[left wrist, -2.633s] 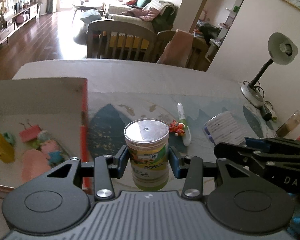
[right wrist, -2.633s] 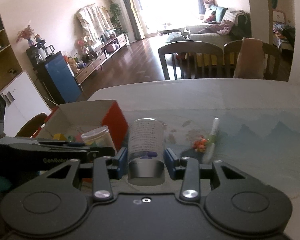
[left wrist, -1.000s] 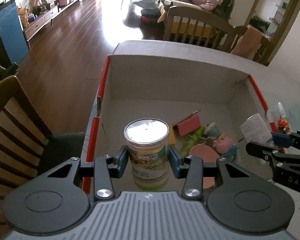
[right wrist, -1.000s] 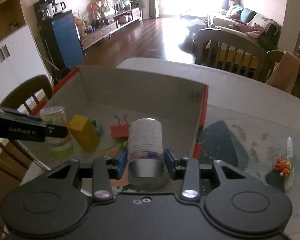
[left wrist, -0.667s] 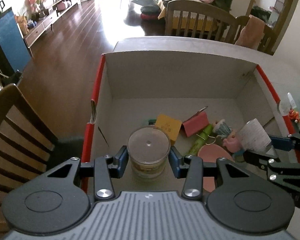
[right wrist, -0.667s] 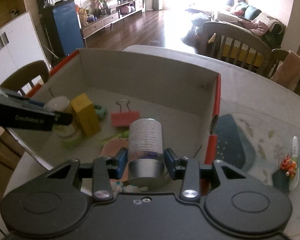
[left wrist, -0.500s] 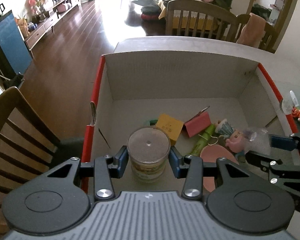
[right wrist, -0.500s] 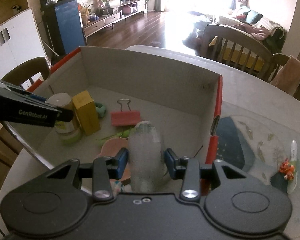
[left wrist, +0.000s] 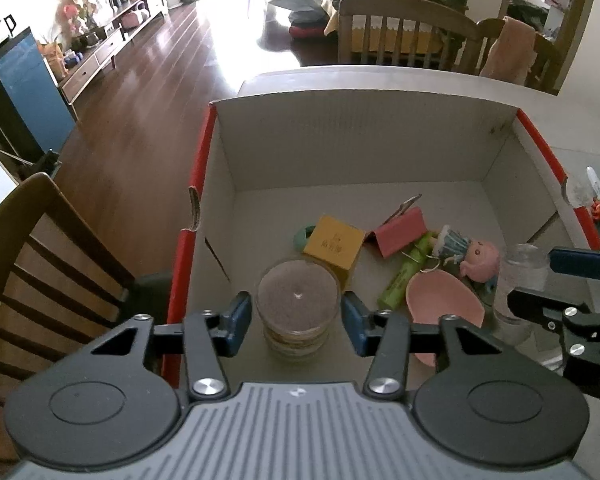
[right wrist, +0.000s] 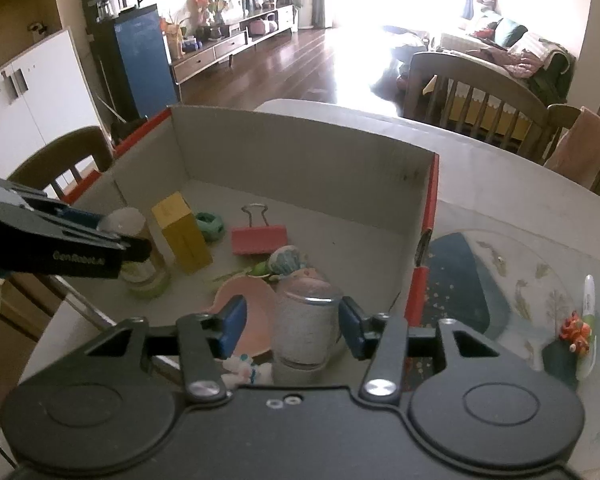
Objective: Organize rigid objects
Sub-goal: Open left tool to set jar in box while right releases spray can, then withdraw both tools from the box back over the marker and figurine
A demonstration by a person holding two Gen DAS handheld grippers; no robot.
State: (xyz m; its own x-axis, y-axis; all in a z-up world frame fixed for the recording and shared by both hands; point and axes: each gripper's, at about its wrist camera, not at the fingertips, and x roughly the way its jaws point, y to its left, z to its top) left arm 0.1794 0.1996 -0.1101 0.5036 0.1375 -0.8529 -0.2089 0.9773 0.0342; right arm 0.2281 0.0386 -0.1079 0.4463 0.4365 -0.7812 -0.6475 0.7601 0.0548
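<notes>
Beyond box [right wrist: 428,216]: pen [right wrist: 588,292]; right view.

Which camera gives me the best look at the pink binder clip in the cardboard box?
Right wrist: the pink binder clip lies unobstructed, its wire handle toward the far wall of the cardboard box. Left wrist shows the clip obliquely, beside the yellow block.

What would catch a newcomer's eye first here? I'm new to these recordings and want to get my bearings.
First, the red-edged cardboard box full of small things: a yellow block, a pink binder clip and a pink-haired doll. Next, the left claw, open around a clear-lidded jar standing on the box floor. The right claw likewise stands open around a white-labelled bottle near the box's right wall.
</notes>
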